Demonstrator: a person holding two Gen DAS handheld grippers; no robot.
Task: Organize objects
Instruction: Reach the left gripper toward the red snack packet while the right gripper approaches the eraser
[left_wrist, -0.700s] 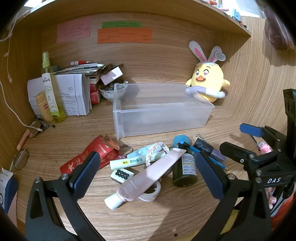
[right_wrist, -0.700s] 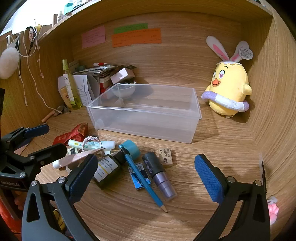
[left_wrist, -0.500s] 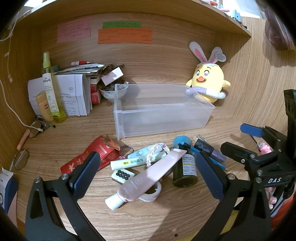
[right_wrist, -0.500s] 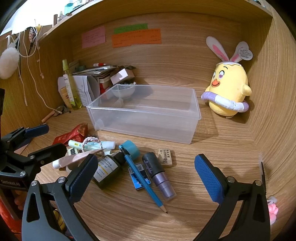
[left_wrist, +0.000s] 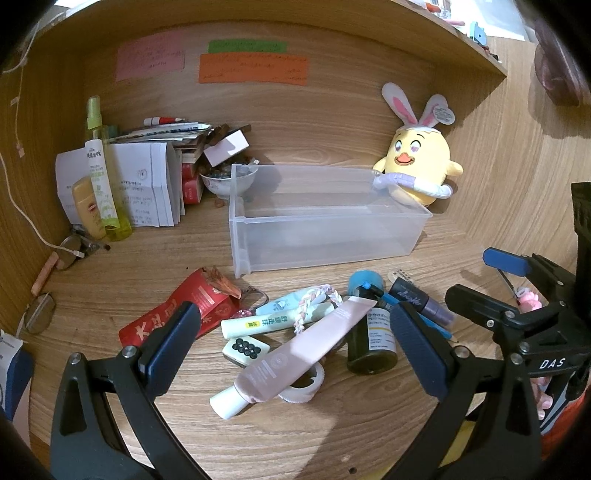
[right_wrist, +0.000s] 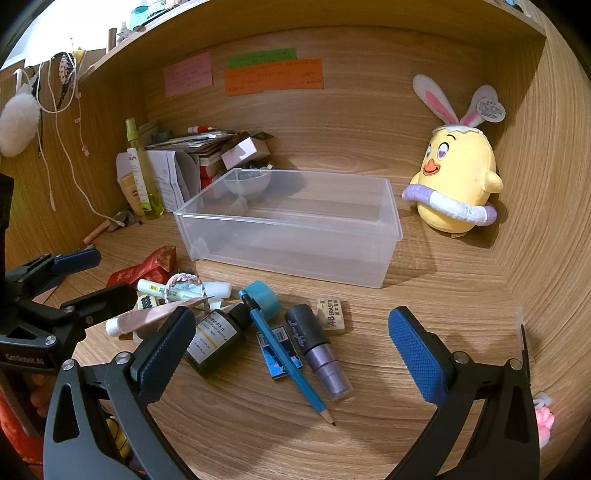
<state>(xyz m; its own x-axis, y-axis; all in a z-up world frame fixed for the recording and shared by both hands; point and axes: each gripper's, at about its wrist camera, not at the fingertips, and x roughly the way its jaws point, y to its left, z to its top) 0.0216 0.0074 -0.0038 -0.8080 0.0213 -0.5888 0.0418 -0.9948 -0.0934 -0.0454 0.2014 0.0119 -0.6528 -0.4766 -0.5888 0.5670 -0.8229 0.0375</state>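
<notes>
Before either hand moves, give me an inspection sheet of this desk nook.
Surface: wooden desk, bare at front right.
Job's things: clear bin empty; in front of it lie a pink tube, dark bottle, blue pencil, purple-capped tube, eraser, red packet and mahjong tile.
Clutter: paper stack, spray bottle, small bowl at back left.
Grippers: left tongs and right tongs both open, holding nothing, above the pile.
Cables: white cord hanging on the left wall.
Surroundings: chick plush at back right; sticky notes on the back panel.
</notes>
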